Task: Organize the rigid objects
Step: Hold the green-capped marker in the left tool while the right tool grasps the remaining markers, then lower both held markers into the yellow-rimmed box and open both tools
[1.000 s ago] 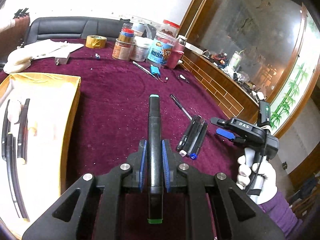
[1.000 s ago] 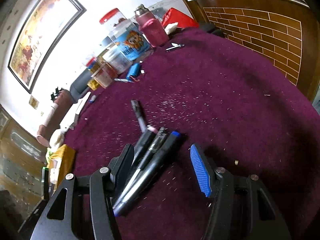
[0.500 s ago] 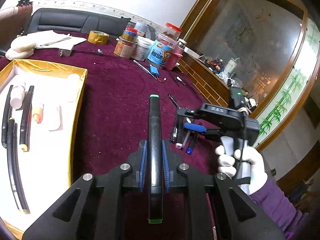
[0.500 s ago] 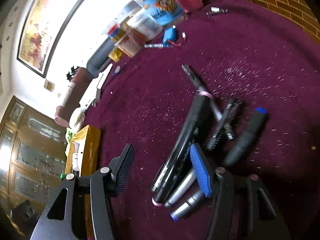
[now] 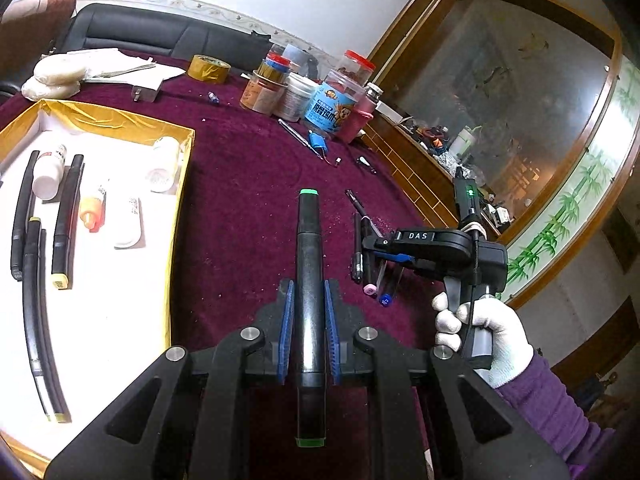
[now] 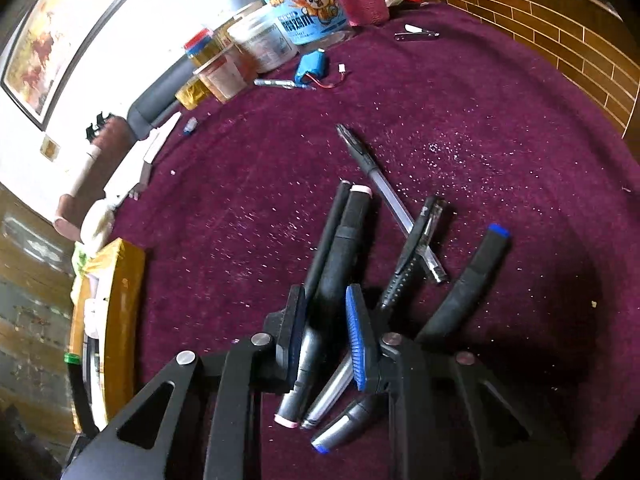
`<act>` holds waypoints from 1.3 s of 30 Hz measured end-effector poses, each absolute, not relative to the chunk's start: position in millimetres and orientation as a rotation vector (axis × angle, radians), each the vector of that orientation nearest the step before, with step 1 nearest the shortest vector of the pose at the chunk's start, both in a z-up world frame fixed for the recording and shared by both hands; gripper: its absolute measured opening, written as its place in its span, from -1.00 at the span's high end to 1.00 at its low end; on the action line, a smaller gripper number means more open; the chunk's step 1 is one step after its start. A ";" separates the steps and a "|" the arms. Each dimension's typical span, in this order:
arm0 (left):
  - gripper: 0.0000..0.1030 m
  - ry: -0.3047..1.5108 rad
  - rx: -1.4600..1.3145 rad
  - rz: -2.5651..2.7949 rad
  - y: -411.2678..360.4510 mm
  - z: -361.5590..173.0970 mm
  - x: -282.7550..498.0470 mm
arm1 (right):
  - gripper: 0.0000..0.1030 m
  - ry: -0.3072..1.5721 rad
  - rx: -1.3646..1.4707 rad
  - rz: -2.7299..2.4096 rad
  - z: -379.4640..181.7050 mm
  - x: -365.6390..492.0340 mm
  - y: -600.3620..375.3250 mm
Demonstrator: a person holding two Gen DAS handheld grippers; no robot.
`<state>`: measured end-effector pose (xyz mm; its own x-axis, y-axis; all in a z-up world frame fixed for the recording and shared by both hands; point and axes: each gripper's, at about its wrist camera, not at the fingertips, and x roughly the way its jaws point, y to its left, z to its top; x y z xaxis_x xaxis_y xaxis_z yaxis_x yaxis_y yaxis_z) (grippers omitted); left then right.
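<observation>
Nearest, the left gripper is clenched on a green marker, barrel running straight out along the fingers, held above the cloth. The box lies just to its left, so that arm is the nearer one for dropping off.

Beyond and to the right, the right gripper has closed its pads round a pink marker, whose long axis runs with the fingers, away and slightly right. A thin black pen lies touching its left side; whether that is pinched too I cannot tell. The blue marker lies outside the jaws, to the right, and a clear pen lies farther on.
</observation>
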<state>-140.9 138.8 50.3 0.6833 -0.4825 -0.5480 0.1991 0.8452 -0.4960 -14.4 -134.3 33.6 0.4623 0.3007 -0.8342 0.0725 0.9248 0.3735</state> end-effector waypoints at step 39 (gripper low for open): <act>0.75 0.745 -0.561 0.086 309.9 19.2 -183.2 | 0.72 1.158 0.288 0.797 66.0 -85.2 85.5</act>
<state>-183.2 309.9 19.2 0.7389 -0.1201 -0.6631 -0.2683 0.8502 -0.4529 -85.2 85.5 66.0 0.1701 0.6902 -0.7033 -0.4106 0.6985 0.5861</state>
